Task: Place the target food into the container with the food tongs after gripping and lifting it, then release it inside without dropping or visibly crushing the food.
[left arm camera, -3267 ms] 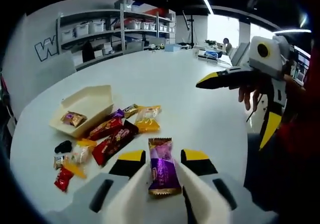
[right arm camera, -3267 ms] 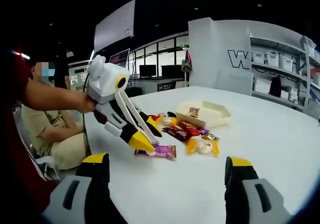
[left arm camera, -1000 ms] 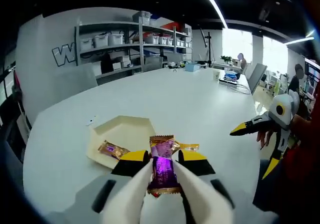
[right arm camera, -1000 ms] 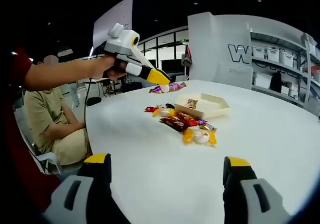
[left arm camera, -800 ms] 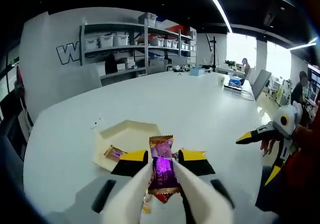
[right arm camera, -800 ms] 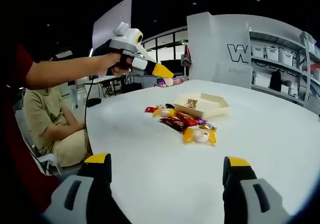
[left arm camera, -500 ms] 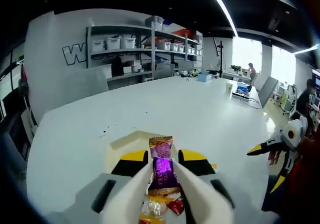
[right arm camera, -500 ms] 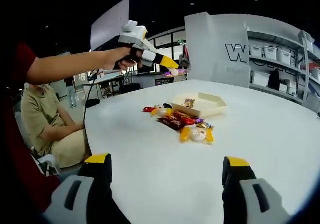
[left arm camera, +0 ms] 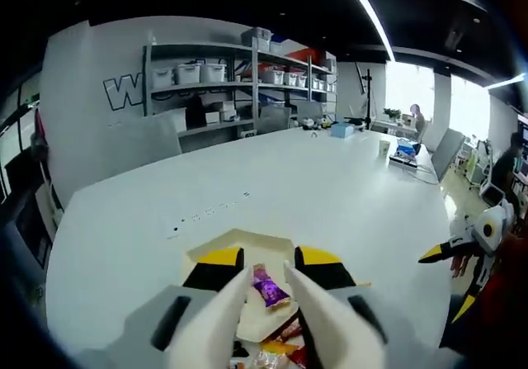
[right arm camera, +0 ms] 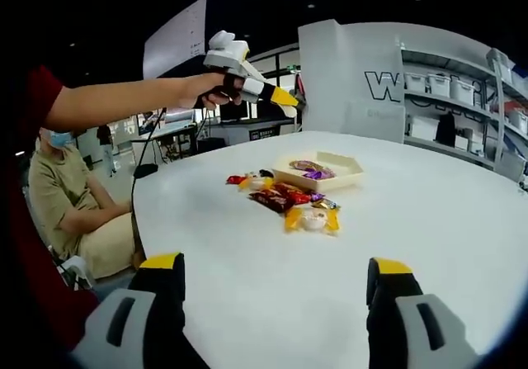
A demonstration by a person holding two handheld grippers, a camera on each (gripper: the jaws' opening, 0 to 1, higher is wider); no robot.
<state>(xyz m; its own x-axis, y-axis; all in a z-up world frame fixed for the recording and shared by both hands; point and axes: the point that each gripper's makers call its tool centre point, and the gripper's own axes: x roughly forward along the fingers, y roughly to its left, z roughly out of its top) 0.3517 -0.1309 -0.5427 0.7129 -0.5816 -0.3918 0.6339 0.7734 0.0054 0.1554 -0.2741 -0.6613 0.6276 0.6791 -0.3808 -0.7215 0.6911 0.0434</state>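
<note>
The purple-wrapped candy [left arm camera: 270, 290] lies in the cream paper tray [left arm camera: 216, 247], seen down between my left gripper's [left arm camera: 266, 276] jaws, which stand apart with nothing in them. In the right gripper view the left gripper [right arm camera: 287, 102] hangs in the air above the tray [right arm camera: 345, 163], where the purple candy [right arm camera: 318, 173] rests beside a gold-wrapped one [right arm camera: 300, 166]. My right gripper [right arm camera: 276, 274] is wide open and holds nothing, low over the table's near side. It also shows at the right of the left gripper view [left arm camera: 450, 282].
Several loose wrapped candies [right arm camera: 280, 194] and a yellow packet [right arm camera: 312, 219] lie on the white table [right arm camera: 429, 220] in front of the tray. A person [right arm camera: 66, 200] sits at the table's left edge. Shelves [left arm camera: 223, 80] with bins line the far wall.
The left gripper carried the purple candy up and over the tray, then let it go. The candy now lies in the tray. The right gripper stayed open and hardly moved.
</note>
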